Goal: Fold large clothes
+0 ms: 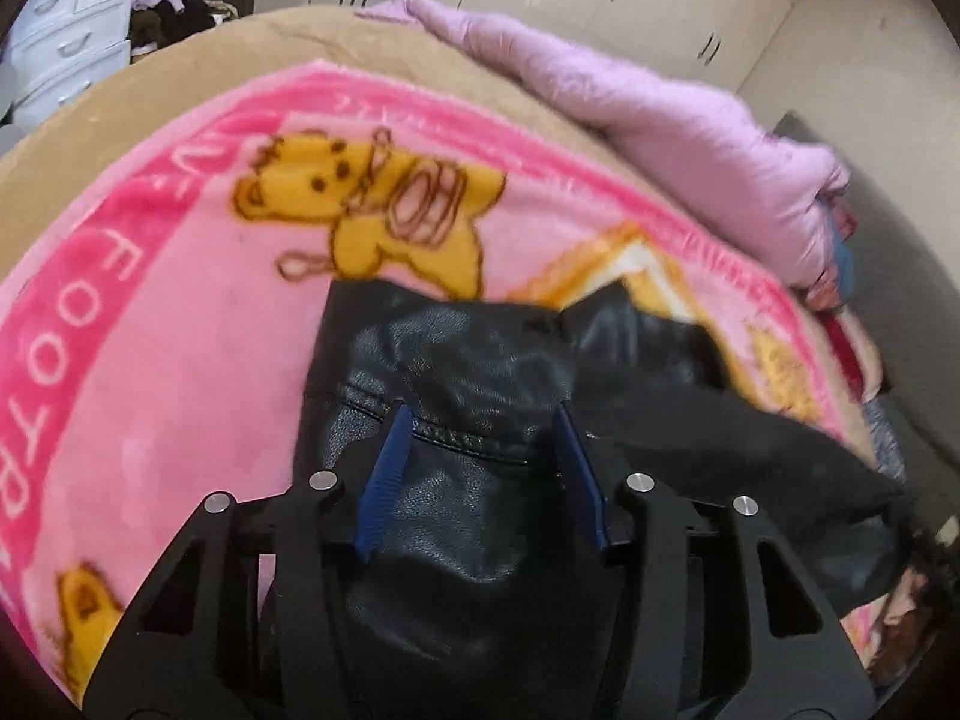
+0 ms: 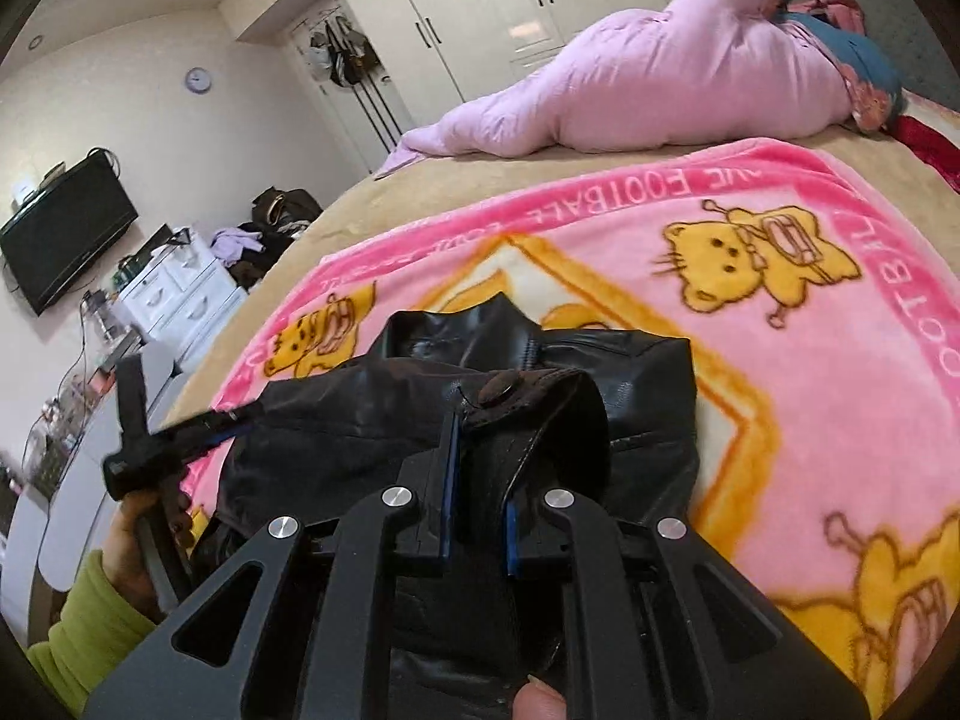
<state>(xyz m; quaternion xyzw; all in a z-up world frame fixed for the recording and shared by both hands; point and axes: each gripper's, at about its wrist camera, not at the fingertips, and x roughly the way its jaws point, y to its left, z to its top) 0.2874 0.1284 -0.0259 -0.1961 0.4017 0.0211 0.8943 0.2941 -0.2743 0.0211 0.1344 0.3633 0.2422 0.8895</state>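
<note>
Black leather jacket (image 1: 456, 372), glossy, creased and stitched at the seams, lay bunched on a pink bear-print blanket (image 1: 180, 312) over the bed (image 2: 456, 180). It probably handled heavy, supple and slick; seams and the snap tab (image 2: 516, 396) offered firm purchase. Right tool (image 2: 480, 480) was clenched on that tab. Left tool (image 1: 480, 426) straddled a seam, half-open, grasp uncertain.

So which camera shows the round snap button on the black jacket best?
The right wrist view. The snap button sits in plain sight on a strap of the black jacket, just past the right gripper. The left wrist view shows the jacket's leather and a stitched seam, but no button.
</note>
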